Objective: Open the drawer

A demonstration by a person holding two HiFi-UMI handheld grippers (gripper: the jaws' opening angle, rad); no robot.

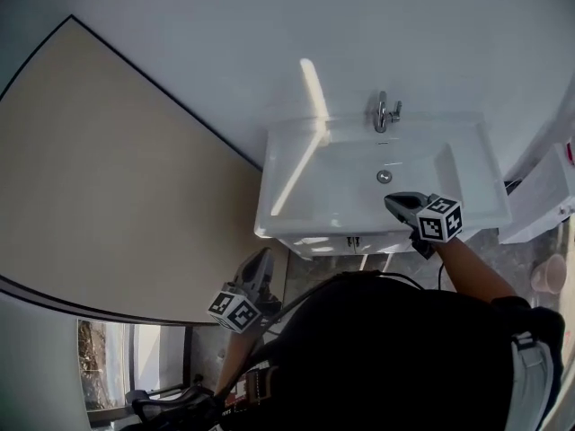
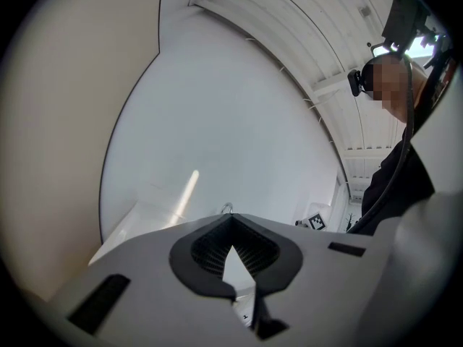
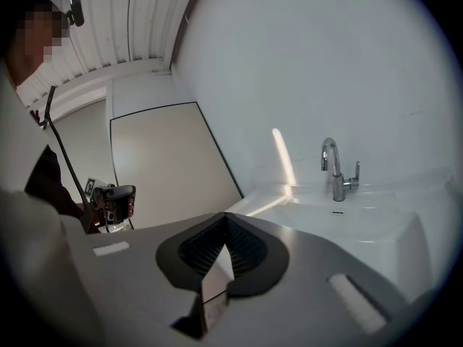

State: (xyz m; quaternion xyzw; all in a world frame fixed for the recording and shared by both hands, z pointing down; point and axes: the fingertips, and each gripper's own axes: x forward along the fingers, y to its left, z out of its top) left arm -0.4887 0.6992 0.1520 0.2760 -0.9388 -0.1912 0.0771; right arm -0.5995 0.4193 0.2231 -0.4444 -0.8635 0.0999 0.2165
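The right forearm (image 1: 478,269) reaches forward and up from the person's body, and it carries the right gripper (image 1: 393,201) tipped a little downward over the front right part of the white sink (image 1: 287,180). Its jaws are closed together with nothing between them. From this gripper, the tap (image 1: 386,112) stands ahead at the back of the basin against the wall (image 1: 225,52). The drawer (image 1: 332,245) sits below it, a little to its left and back toward the person. The drawer shows only as a narrow white front tucked under the sink's front edge, and it is not pulled out. The left gripper (image 1: 262,257) is held level and lower down, off the sink's front left corner and clear of it. Its jaws also meet at the tips and hold nothing. From this gripper, the drawer is off to its right, under the basin and apart from it. The sink's near corner rises just ahead of it, and the tap is farther on. Neither gripper touches the drawer, the sink or the tap.
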